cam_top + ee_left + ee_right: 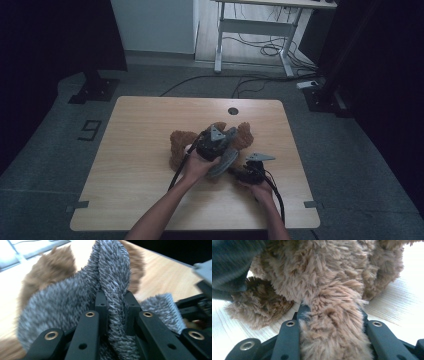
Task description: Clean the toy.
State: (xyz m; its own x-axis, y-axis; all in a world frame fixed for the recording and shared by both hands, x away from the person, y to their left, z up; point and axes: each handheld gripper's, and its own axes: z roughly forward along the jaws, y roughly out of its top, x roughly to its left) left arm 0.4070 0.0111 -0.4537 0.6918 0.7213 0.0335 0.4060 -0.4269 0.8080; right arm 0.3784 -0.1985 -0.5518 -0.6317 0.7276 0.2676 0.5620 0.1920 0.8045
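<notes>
On table (140,165), centre: brown plush toy (181,145), lying. Left hand-held gripper (115,305) clamped on grey fuzzy cloth (110,275) over toy; right hand-held gripper (331,315) clamped on a brown plush limb (334,322).

a wooden table (135,150) on grey floor (45,165), white desk frame (260,25) behind.

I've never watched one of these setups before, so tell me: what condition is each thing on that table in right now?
Brown plush toy: lying on the table, one limb clamped.
Grey fuzzy cloth: lifted and bunched, pinched in a fold.
Left claw: shut on the grey fuzzy cloth.
Right claw: shut on a limb of the brown plush toy.
Wooden table: bearing the toy.
</notes>
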